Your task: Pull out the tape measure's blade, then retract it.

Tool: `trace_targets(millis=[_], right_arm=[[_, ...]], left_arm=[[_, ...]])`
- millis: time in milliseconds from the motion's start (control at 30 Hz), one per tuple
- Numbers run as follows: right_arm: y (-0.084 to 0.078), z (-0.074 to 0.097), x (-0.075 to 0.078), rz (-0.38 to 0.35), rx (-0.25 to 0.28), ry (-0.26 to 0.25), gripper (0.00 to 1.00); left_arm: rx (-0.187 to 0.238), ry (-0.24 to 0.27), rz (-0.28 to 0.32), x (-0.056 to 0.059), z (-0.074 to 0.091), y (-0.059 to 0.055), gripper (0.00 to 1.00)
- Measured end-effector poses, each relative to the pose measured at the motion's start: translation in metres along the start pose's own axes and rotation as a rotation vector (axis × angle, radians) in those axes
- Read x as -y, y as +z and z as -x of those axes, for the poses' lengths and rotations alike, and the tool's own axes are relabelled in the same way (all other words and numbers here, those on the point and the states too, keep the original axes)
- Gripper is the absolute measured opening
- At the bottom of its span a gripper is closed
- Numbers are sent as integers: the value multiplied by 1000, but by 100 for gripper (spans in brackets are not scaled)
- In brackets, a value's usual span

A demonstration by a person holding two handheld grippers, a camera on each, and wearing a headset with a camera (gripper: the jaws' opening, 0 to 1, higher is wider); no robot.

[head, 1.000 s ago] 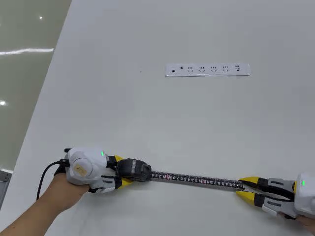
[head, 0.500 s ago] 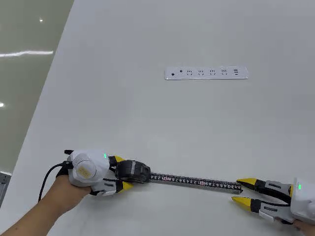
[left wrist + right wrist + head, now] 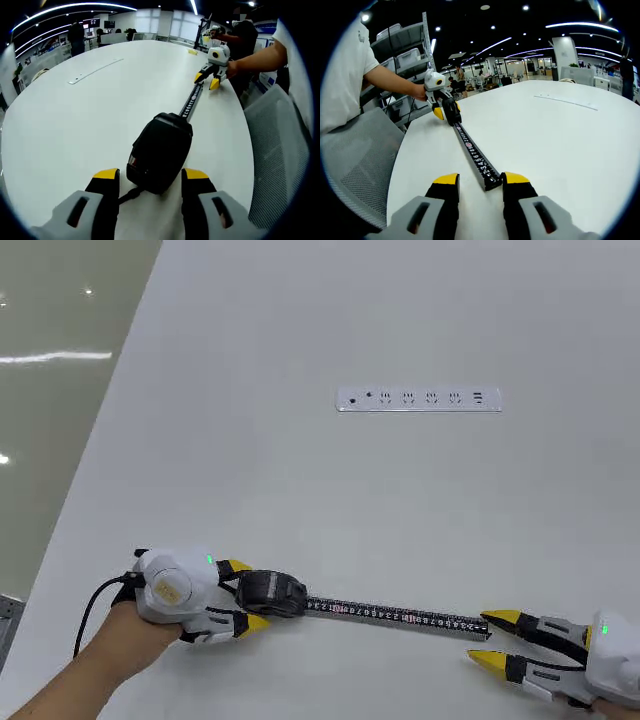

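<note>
The black tape measure case [image 3: 272, 591] lies on the white table near its front left, and my left gripper [image 3: 249, 593] is shut on it. In the left gripper view the case [image 3: 160, 149] sits squeezed between the yellow-tipped jaws of my left gripper [image 3: 151, 175]. The blade [image 3: 395, 616] lies pulled out flat along the table towards the right. Its end [image 3: 490, 181] rests between the jaws of my right gripper [image 3: 480, 179], with a gap on each side. My right gripper [image 3: 492, 638] stands open at the blade's end, holding nothing.
A white power strip [image 3: 418, 399] lies farther back on the table [image 3: 300, 470]. The table's left edge runs along a glossy floor [image 3: 50, 390]. A mesh chair [image 3: 355, 165] stands at the near side. People stand in the background.
My right gripper's jaws have spread apart and let go of the blade's end. The blade stays extended. My left gripper keeps hold of the case. The head view has shifted a little.
</note>
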State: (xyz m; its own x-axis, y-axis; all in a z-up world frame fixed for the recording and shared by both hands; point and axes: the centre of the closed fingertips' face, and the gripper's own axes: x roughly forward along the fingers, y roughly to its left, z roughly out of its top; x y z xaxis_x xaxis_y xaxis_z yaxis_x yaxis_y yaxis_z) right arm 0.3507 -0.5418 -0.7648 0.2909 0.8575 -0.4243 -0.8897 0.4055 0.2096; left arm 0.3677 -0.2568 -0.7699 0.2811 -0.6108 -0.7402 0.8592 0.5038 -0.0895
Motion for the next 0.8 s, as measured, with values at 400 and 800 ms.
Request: trace_targets(millis=[400,800], right_arm=[[8,6,-3,-5,13,-31,36],[13,12,-9,-25,9,-82,43]], left_arm=[[13,28,27,3,6,2,56],[33,65,45,9,14,7,61]])
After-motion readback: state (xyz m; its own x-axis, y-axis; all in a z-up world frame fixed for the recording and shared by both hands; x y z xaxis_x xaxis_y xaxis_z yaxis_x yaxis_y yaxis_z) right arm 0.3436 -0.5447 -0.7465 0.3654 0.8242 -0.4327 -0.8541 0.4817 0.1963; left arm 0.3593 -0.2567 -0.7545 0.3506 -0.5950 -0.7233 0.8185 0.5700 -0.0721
